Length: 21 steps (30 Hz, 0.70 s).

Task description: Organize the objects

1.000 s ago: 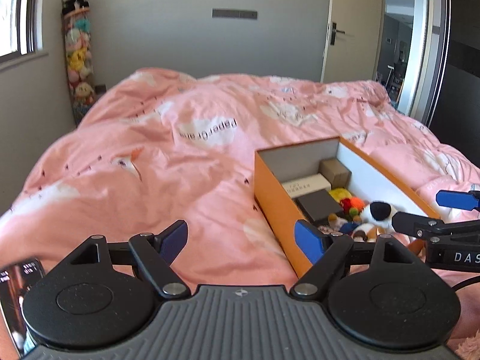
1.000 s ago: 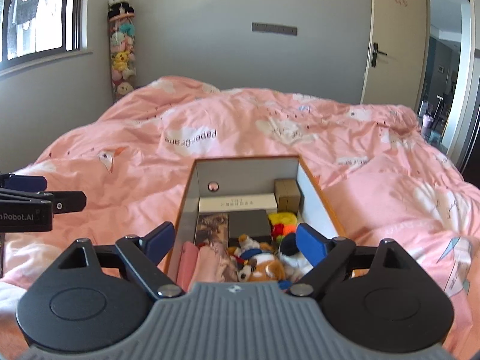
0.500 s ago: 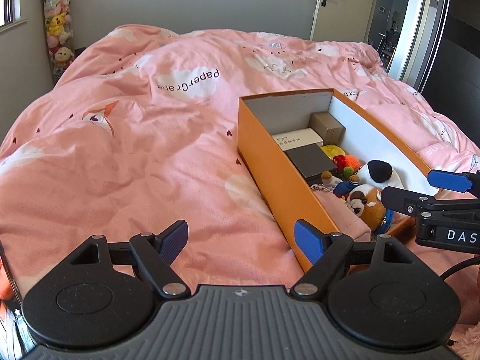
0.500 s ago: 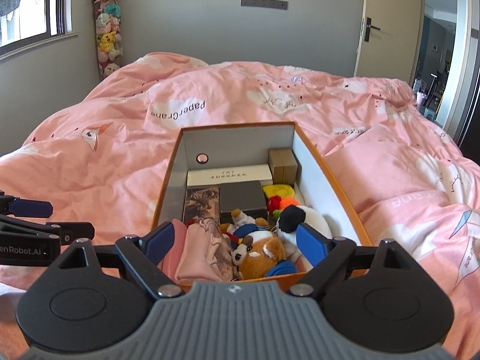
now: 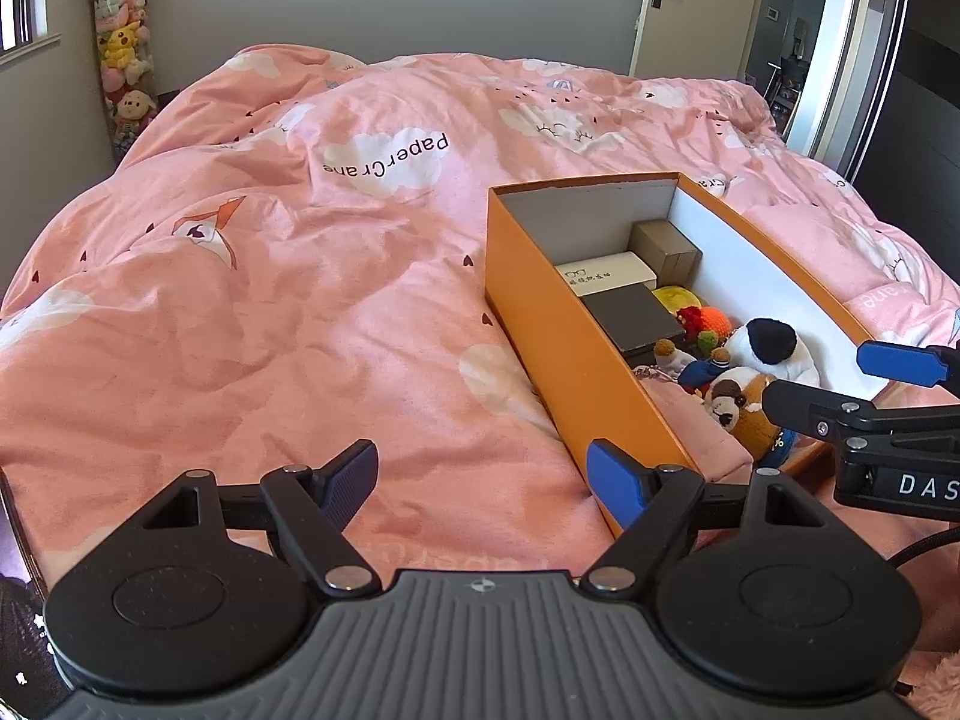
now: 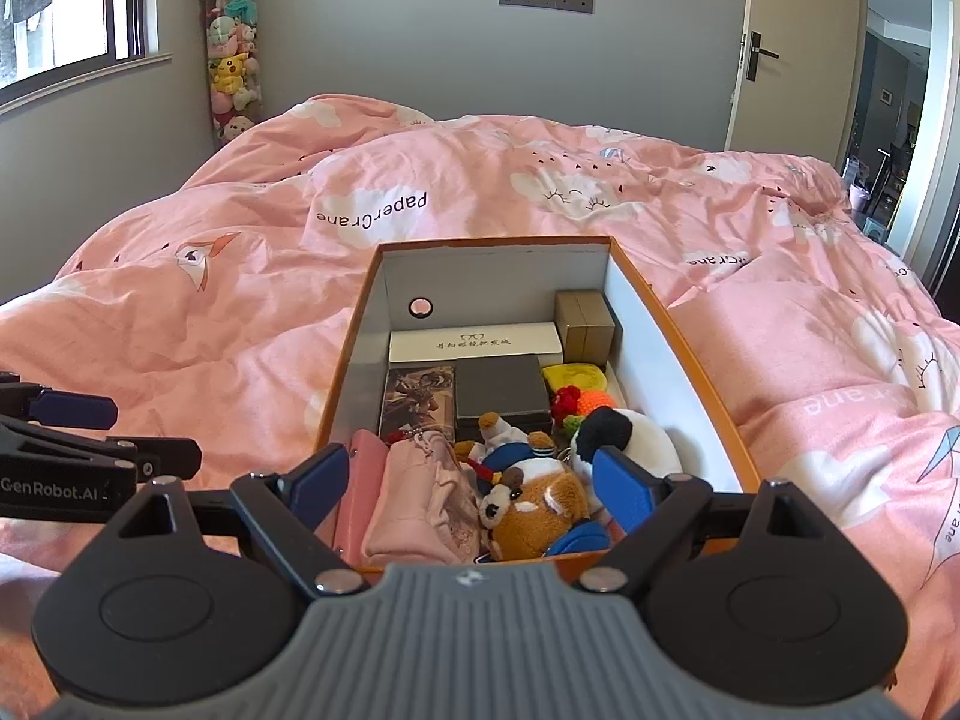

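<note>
Orange cardboard fills my right wrist view: the open box (image 6: 690, 360) sits on the pink duvet (image 6: 210, 312) directly ahead of my right gripper (image 6: 468, 480), whose blue-padded fingers stand apart and hold nothing, hovering over the box's near end. Between those fingers I see a brown-and-white plush dog (image 6: 534, 510), with a black-and-white plush (image 6: 624, 432) just beyond the right finger and a folded pink cloth (image 6: 414, 498) packed along the left side. Farther back lie a dark grey flat box (image 6: 501, 387), a white glasses case (image 6: 474, 345) against the far wall, and a small tan box (image 6: 585, 324) in the far right corner. A yellow item (image 6: 573, 375) and a red-orange knitted toy (image 6: 579, 402) sit beside the right wall.

From my left wrist view, the left gripper (image 5: 483, 477) also stands apart and empty, over bare duvet, with the box's long orange side (image 5: 576, 348) just to its right. A tube of plush toys (image 5: 123, 60) stands in the room's far corner.
</note>
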### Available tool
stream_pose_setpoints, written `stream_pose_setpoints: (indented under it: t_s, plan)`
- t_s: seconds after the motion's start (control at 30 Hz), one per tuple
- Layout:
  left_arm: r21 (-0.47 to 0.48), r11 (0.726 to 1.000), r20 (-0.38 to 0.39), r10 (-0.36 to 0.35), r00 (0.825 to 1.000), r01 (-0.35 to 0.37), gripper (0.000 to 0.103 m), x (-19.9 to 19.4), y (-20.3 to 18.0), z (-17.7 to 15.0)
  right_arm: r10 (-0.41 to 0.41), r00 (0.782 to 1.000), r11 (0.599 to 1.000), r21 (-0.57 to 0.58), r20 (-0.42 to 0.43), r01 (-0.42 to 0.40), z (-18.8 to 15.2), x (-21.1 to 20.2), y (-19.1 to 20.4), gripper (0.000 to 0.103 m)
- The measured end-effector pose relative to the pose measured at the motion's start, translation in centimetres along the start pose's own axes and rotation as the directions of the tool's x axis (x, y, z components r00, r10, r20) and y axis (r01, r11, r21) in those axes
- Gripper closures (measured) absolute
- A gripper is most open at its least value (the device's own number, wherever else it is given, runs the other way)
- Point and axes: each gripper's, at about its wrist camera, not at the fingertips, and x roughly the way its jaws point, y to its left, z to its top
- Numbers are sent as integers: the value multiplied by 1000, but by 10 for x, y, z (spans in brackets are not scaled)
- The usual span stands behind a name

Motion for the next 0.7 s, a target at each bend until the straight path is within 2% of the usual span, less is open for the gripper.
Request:
stream_pose_setpoints:
  t_s: [0.7]
  plan:
    - [7, 1000, -26, 31, 999, -31, 13, 4, 1, -1, 19, 1000, 1000, 4, -12, -19, -1, 2, 0, 14]
